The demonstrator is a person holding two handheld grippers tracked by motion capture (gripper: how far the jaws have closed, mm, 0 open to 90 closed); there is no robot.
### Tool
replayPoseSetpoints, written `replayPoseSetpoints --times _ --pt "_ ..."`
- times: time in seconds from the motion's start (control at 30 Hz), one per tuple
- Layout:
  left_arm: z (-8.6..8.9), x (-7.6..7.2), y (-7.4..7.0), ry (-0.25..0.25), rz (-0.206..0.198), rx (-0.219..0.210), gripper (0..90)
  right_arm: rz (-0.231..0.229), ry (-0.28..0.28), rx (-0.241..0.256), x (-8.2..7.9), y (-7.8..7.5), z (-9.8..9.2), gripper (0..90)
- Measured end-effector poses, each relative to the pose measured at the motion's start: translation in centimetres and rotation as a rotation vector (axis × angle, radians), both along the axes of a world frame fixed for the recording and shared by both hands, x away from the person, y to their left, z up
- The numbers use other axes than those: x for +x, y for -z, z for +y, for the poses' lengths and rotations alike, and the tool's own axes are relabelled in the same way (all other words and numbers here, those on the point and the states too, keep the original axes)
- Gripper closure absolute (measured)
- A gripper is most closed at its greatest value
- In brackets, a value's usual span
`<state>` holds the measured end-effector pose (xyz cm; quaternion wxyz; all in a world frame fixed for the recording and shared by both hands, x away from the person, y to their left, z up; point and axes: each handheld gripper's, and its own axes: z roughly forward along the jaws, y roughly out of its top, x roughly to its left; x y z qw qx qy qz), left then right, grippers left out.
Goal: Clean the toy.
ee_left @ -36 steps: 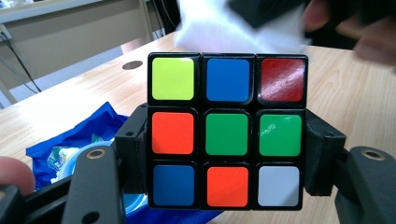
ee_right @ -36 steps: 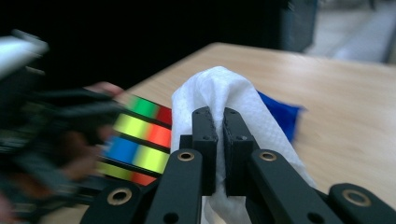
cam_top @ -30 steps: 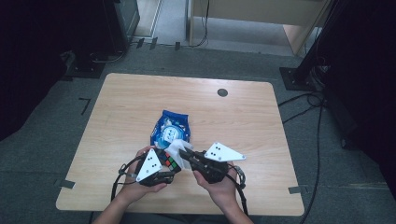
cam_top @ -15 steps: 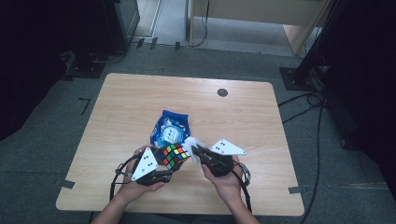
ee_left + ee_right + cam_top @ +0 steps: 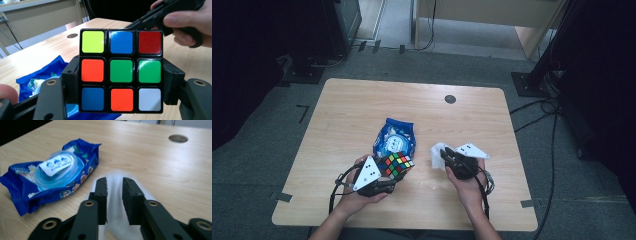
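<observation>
Between black jaws, glossy cube [image 5: 121, 70], limp wipe [image 5: 117, 202]

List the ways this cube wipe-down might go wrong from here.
The left gripper clamps the cube only by its middle layer, so wiping pressure might twist a layer or tip it out.

The right gripper pinches just a thin fold of the white wipe, which may slip free.

A dropped cube would likely land on the blue wipes pack just beyond it.

The right tongs [image 5: 443, 154], clamping the white wipe [image 5: 437, 154], have pulled away from the cube [image 5: 395, 165] in the left tongs [image 5: 393, 172].
</observation>
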<state>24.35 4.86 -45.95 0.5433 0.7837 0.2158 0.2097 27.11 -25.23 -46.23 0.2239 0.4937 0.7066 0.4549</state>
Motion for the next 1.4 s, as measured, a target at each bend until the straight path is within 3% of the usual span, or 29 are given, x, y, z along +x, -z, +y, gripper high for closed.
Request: replayPoseSetpoints --times 0.13,0.4,0.53,0.67,0.83,1.07,1.23,1.4 --pt "-0.2 0.0 0.1 -0.003 0.003 0.008 33.9 -0.013 -0.024 0.063 -0.7 -1.3 0.4 58.8" --pt "-0.9 -0.2 0.4 -0.001 0.001 0.018 33.9 0.019 -0.189 0.302 -2.8 -4.3 3.4 35.8" --pt "-1.1 -0.4 0.4 -0.003 -0.015 0.018 33.9 0.063 -0.237 0.348 -3.3 -4.5 5.4 27.2" --pt "-1.2 -0.7 0.2 0.001 -0.033 0.012 33.9 0.141 -0.235 0.373 -3.2 -3.7 6.6 23.1" --pt "-1.7 -1.2 0.1 -0.012 -0.066 0.021 33.9 0.201 -0.226 0.404 -2.9 -2.5 7.0 26.8" --pt "-1.8 -1.0 0.3 -0.005 -0.043 0.011 33.8 0.259 -0.235 0.453 -2.8 -2.0 7.0 34.1" --pt "-1.8 -0.7 0.7 0.033 -0.030 0.046 30.0 0.251 -0.213 0.394 -2.8 -2.2 6.9 34.3" --pt "-1.0 -0.3 0.9 0.038 -0.030 0.090 29.5 0.220 -0.178 0.408 -2.3 -3.2 4.9 34.2"
